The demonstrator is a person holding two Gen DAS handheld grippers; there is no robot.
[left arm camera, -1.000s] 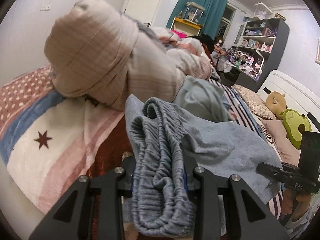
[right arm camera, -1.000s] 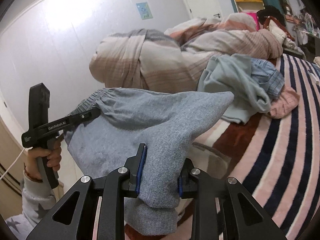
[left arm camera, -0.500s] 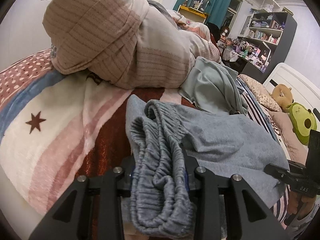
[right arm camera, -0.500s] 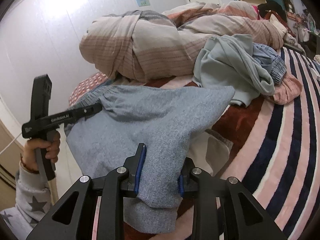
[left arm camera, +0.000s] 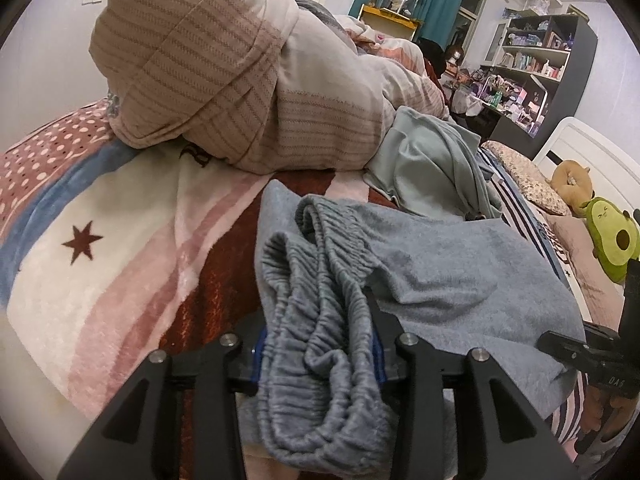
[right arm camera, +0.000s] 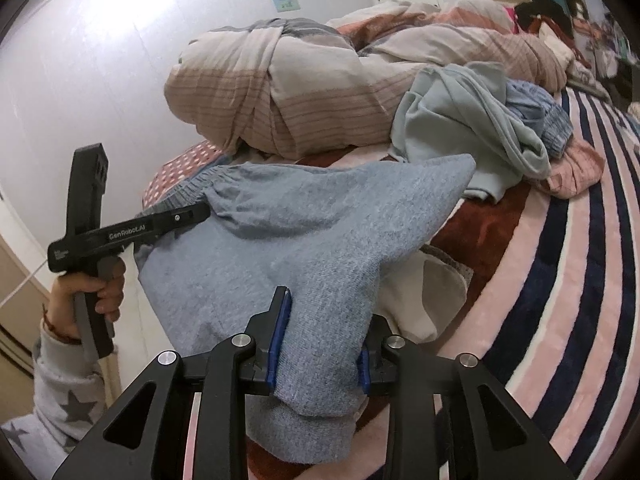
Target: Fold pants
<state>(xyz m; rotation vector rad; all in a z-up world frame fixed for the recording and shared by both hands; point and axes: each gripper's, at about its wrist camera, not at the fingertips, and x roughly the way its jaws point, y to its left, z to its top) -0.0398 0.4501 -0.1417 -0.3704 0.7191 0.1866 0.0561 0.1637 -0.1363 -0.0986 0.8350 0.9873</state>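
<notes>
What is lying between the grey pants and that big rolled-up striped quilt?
In the left wrist view, bare striped blanket separates the grey pants from the rolled quilt; a pale green garment sits off to the right.

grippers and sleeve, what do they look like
Both are black, angular two-finger tools with silver bolts and blue pads. The left tool carries white GenRobot.AI lettering on its side and a pistol-style handle. The person's sleeve is light grey with darker grey stars.

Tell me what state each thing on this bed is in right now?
Grey pants: bunched, lying on the bed, waistband and one end between the claws.
Left claw: around the waistband, just been opening.
Right claw: around the other end, just been opening.
Duvet: rolled up.
Green garment: crumpled.
Blanket: spread flat.
</notes>
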